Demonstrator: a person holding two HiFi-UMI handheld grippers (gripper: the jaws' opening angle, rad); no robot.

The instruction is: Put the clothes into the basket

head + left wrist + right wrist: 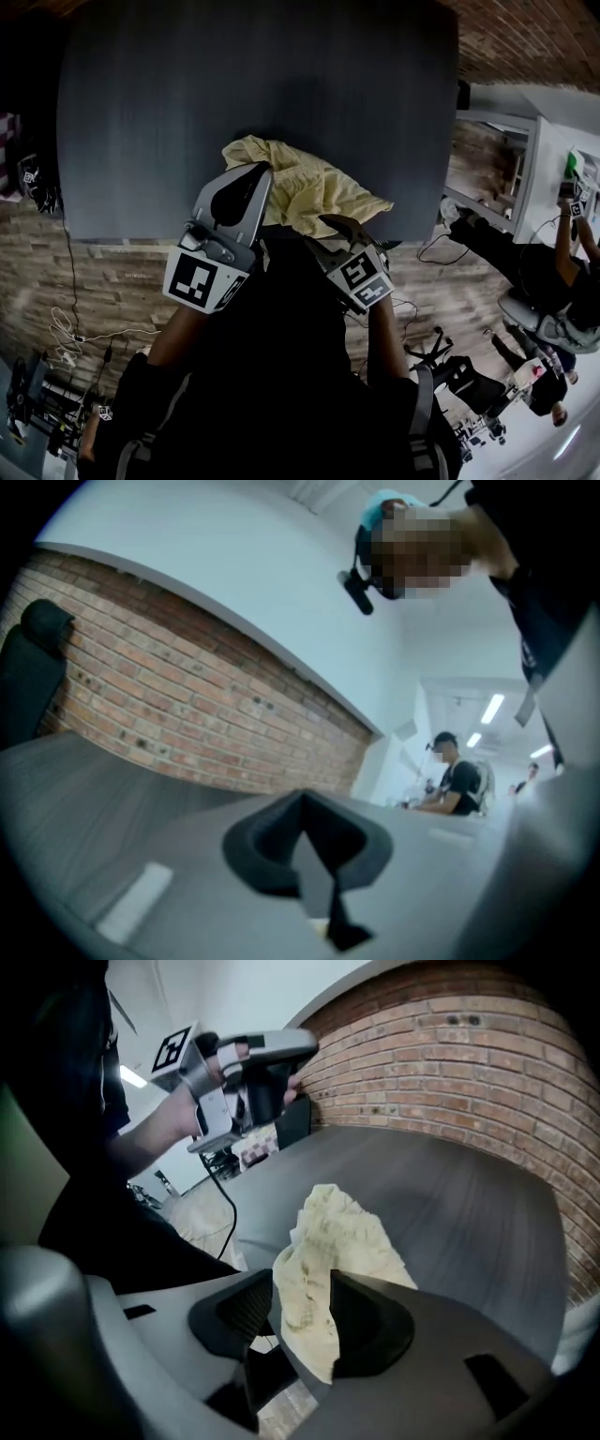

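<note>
A crumpled pale yellow cloth lies at the near edge of the dark grey table. My right gripper points steeply down at the cloth's right end. In the right gripper view the cloth hangs in the gap between its parted pads, and the right gripper does not pinch it. My left gripper hovers level over the cloth's left part. Its pads meet with nothing between them. It also shows in the right gripper view, the left gripper held above the table. No basket is in any view.
A brick wall runs behind the table. Cables lie on the wooden floor at the left, and an office chair stands at the right. A person is at the far right, and another person is in the left gripper view.
</note>
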